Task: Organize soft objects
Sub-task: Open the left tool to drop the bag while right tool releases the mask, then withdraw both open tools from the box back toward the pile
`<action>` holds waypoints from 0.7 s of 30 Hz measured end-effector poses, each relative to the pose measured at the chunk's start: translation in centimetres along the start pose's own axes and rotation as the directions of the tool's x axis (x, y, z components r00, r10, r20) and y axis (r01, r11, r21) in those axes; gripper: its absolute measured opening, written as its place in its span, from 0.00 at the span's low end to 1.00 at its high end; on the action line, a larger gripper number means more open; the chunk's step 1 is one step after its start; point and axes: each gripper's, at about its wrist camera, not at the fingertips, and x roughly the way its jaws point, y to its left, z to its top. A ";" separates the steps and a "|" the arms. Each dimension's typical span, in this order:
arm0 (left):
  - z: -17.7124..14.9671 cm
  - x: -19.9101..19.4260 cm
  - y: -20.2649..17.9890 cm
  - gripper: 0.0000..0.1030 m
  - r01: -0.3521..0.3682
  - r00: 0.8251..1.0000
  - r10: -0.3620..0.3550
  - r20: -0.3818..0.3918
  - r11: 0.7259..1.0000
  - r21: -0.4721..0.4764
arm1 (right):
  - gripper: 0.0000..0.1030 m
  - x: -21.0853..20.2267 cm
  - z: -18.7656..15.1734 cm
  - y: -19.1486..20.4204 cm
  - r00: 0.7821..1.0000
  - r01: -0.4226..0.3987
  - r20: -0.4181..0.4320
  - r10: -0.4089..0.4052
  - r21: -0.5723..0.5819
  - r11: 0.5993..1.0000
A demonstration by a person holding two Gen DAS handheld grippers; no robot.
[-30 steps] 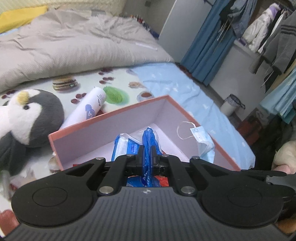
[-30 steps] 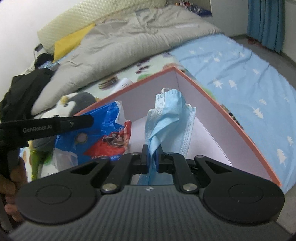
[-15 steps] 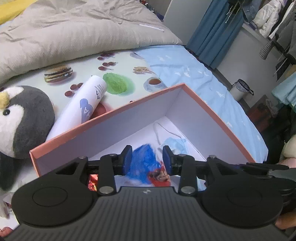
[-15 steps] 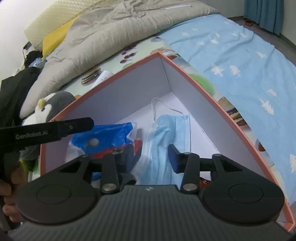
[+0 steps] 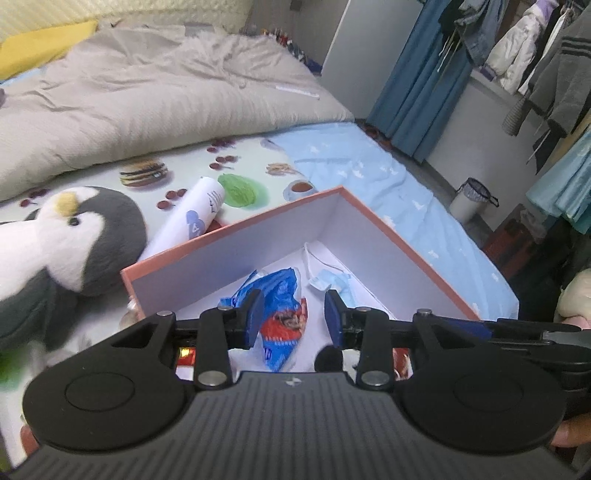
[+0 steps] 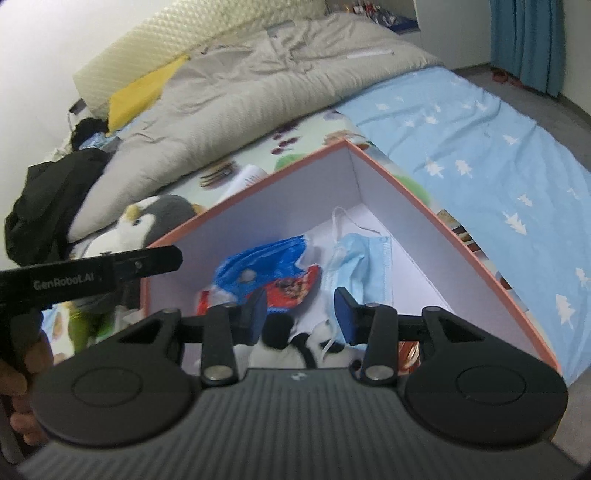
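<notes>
Both tongs, left (image 5: 291, 314) and right (image 6: 301, 314), hang released above the pink box (image 6: 424, 206). Inside the box, the blue packet (image 6: 266, 262) lies beside the face mask (image 6: 365, 262).

A bedroom in soft, even light. A wide bed fills most of the view, covered by a pale blue sheet printed with small white trees (image 6: 480, 155) and a white mat printed with food pictures (image 5: 236, 173). A rumpled grey quilted duvet (image 5: 147, 99) lies heaped across the far half. At the head, against a plain white wall (image 6: 33, 55), rest a cream textured pillow (image 6: 177, 33) and a yellow pillow (image 6: 144, 88). Teal-blue curtains (image 5: 424, 81) hang to the grey floor (image 6: 576, 96). Jackets and knitwear hang on a clothes rail (image 5: 535, 55) at the right. A small white waste bin with a dark liner (image 5: 471, 199) stands on the floor beside the bed.
</notes>
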 end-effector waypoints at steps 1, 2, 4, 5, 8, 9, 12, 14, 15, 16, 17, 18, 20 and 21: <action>-0.5 -1.0 -0.1 0.40 -0.004 1.000 0.004 0.009 1.000 -0.002 | 0.42 -0.7 -0.4 0.3 1.000 -0.002 0.009 0.002 -0.006 1.000; -1.0 -1.9 -0.2 0.40 -0.005 1.000 0.005 0.016 1.000 -0.004 | 0.42 -1.4 -0.8 0.7 1.000 -0.004 0.017 0.004 -0.012 1.000; -2.3 -3.8 -0.4 0.40 -0.004 1.000 0.004 0.030 1.000 -0.005 | 0.42 -2.9 -1.7 1.5 0.999 -0.010 0.034 0.011 -0.020 1.000; -2.9 -4.7 -0.6 0.40 -0.005 0.999 0.005 0.037 1.000 -0.004 | 0.42 -3.6 -2.2 1.8 0.999 -0.013 0.042 0.014 -0.024 1.000; -4.9 -7.6 -0.9 0.40 -0.015 0.998 0.015 0.061 1.000 -0.004 | 0.42 -5.6 -3.7 2.8 0.998 -0.019 0.063 0.021 -0.037 0.999; -5.6 -8.6 -0.9 0.40 -0.013 0.997 0.013 0.070 1.000 -0.006 | 0.42 -6.3 -4.3 3.2 0.997 -0.021 0.071 0.024 -0.042 0.999; -7.7 -11.2 -0.9 0.40 -0.017 0.996 0.018 0.090 1.000 -0.011 | 0.42 -8.1 -5.9 4.0 0.995 -0.031 0.091 0.035 -0.046 0.998; -8.7 -12.6 -0.9 0.40 -0.018 0.995 0.020 0.101 1.000 -0.015 | 0.42 -9.3 -7.0 4.7 0.993 -0.037 0.106 0.042 -0.051 0.998; -9.4 -13.4 -0.9 0.40 -0.020 0.994 0.022 0.108 1.000 -0.018 | 0.42 -9.9 -7.6 5.1 0.993 -0.036 0.114 0.043 -0.058 0.998; -10.1 -14.2 -0.8 0.40 -0.021 0.993 0.024 0.115 1.000 -0.021 | 0.42 -10.5 -8.3 5.5 0.992 -0.035 0.120 0.042 -0.064 0.997; -10.8 -15.0 -0.8 0.40 -0.021 0.992 0.024 0.122 1.000 -0.023 | 0.42 -10.9 -8.8 5.8 0.991 -0.036 0.125 0.044 -0.067 0.997; -11.5 -15.8 -0.7 0.40 -0.022 0.991 0.025 0.129 0.999 -0.024 | 0.42 -11.4 -9.4 6.1 0.990 -0.040 0.131 0.049 -0.072 0.997; -12.6 -17.0 -0.7 0.40 -0.029 0.990 0.033 0.140 0.999 -0.024 | 0.42 -12.2 -10.6 6.9 0.988 -0.049 0.143 0.061 -0.086 0.995; -13.2 -17.7 -0.6 0.40 -0.034 0.988 0.038 0.147 0.999 -0.029 | 0.42 -12.6 -11.2 7.3 0.987 -0.051 0.146 0.064 -0.091 0.995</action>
